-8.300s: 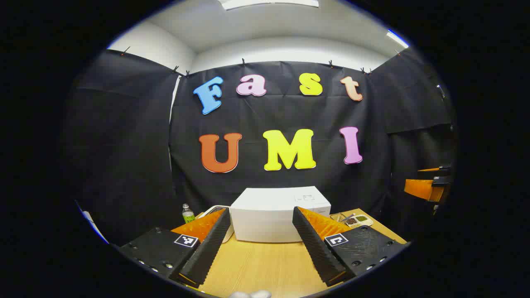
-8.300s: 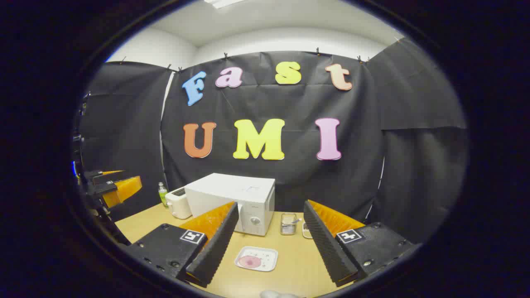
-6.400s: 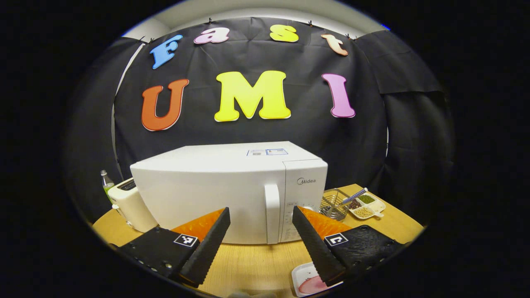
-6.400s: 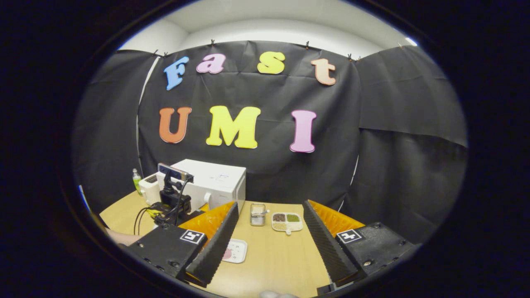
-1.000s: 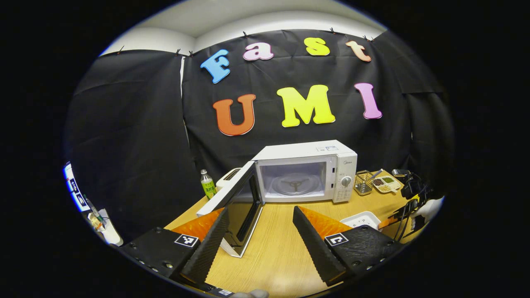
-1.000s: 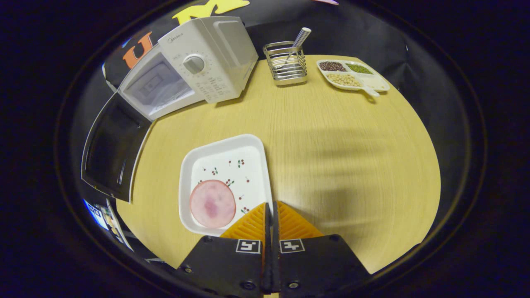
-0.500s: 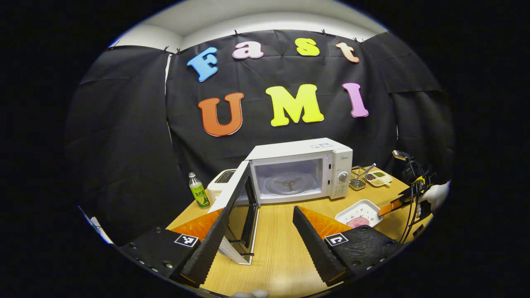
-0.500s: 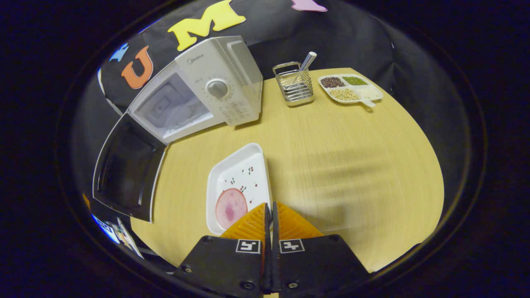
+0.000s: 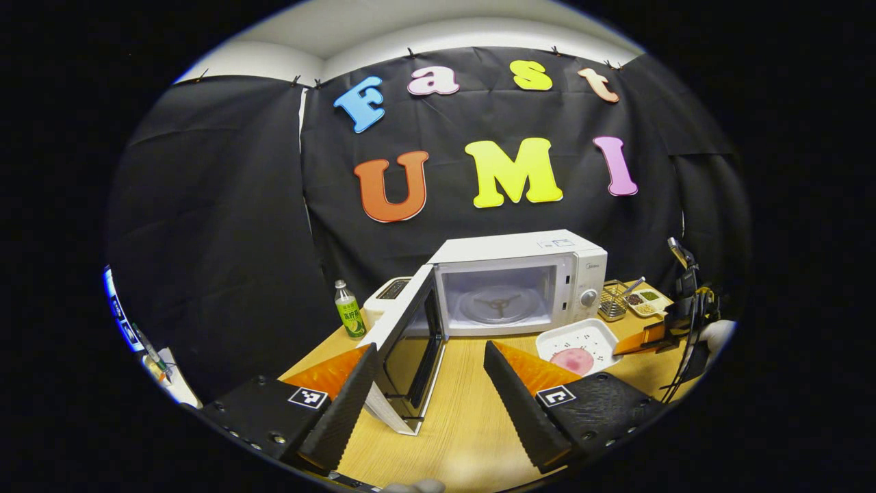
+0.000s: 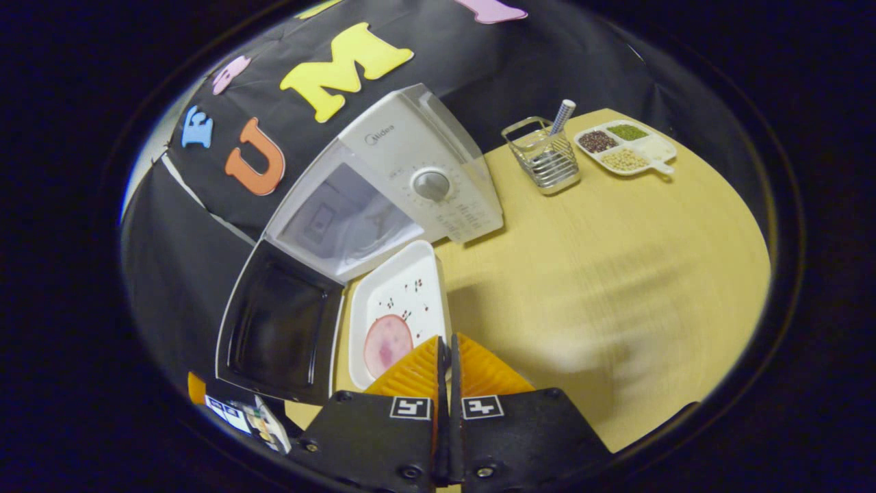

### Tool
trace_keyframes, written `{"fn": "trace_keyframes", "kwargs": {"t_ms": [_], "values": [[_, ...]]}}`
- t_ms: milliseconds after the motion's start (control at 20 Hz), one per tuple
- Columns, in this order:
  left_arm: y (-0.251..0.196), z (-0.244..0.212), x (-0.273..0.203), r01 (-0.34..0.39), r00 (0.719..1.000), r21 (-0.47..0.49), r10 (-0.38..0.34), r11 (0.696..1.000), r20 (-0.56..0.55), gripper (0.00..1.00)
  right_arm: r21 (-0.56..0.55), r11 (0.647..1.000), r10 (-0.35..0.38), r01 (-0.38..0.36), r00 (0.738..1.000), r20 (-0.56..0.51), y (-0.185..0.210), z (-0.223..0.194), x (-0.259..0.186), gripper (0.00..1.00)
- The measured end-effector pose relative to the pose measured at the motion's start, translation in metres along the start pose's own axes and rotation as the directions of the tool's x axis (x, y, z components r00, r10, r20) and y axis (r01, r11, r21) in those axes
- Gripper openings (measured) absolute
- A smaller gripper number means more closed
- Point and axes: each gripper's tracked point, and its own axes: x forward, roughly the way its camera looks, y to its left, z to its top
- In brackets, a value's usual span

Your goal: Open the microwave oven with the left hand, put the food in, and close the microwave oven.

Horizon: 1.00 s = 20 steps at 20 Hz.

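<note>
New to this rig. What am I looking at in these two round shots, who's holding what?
No robot arm here: a person holds a two-finger tool in each hand, and a fisheye camera rides on each, looking along its fingers.

In the left gripper view, the left tool is open and holds nothing. Ahead stands the white microwave with its door swung open. The right tool shows farther off at the right, holding the white tray near the opening.

In the right gripper view, the right tool looks down at the table, shut on the tray's rim, with a pink slice of food on the tray.

Also on the table: a wire holder, a divided dish of beans, a toaster and a green bottle.
</note>
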Motion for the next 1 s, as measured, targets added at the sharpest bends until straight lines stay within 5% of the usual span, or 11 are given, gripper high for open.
{"fn": "trace_keyframes", "kwargs": {"t_ms": [250, 550, 1000], "values": [[-0.015, -0.005, 0.002, 0.069, 0.998, 0.02, -0.069, 0.997, 0.002, 0.95, 0.134, 0.988, 0.059, -0.074, 0.992, 0.111, 0.047, 0.015, 0.016, 0.04], [-0.01, -0.004, 0.012, 0.141, 0.99, 0.016, -0.141, 0.99, 0.017, 0.95, 0.291, 0.954, -0.003, -0.068, 0.972, 0.235, 0.059, 0.015, 0.05, 0.04], [0.017, -0.021, 0.023, 0.137, 0.99, 0.0, -0.137, 0.991, 0.018, 0.95, 0.384, 0.918, -0.064, -0.094, 0.923, 0.38, 0.098, 0.024, 0.115, 0.04]]}}
